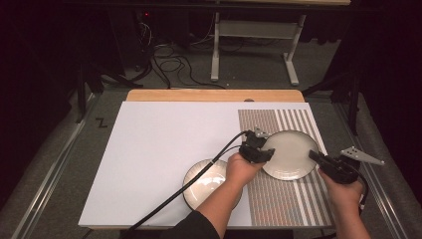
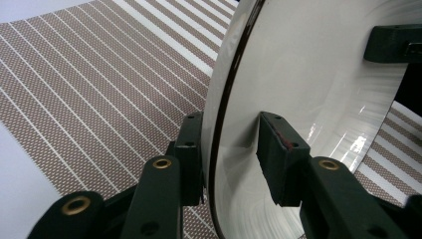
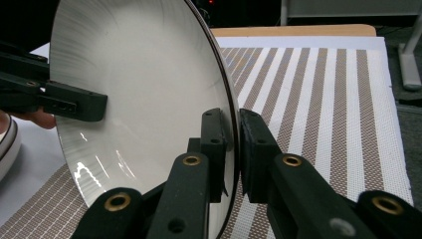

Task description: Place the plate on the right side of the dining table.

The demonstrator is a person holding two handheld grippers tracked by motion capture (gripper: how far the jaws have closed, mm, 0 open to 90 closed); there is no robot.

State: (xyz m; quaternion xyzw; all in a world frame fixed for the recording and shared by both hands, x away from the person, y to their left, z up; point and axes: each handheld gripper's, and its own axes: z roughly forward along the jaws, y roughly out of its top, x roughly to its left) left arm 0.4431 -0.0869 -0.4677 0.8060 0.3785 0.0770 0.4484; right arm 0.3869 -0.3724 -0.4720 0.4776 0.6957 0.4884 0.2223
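Round white glazed plate with a dark rim (image 1: 289,154) sits over the brown-and-white striped woven placemat (image 1: 278,199) at the right side of the white counter (image 1: 159,149) in the high view. The left gripper (image 1: 263,149) meets its left edge; the right gripper (image 1: 318,158) meets its right edge. A second round white plate with a dark rim (image 1: 206,181) lies on the counter to the left, partly under the left forearm. A black cable (image 1: 199,174) trails from the left gripper toward the near edge.

Left gripper view: the plate (image 2: 318,74) stands steeply tilted, its rim passing between the left gripper (image 2: 230,149) jaws. One jaw lies against the outer face; the other stands slightly apart from the inner face, so the grip is not closed. The right gripper (image 2: 393,45) shows at the far rim. The placemat (image 2: 99,89) lies beneath.

Right gripper view: the right gripper (image 3: 233,149) is clenched on the plate (image 3: 139,89) rim, both jaws pressing it. The left gripper (image 3: 74,104) reaches the opposite edge. The placemat (image 3: 323,99) extends behind, and the second plate (image 3: 7,144) shows at the left edge.
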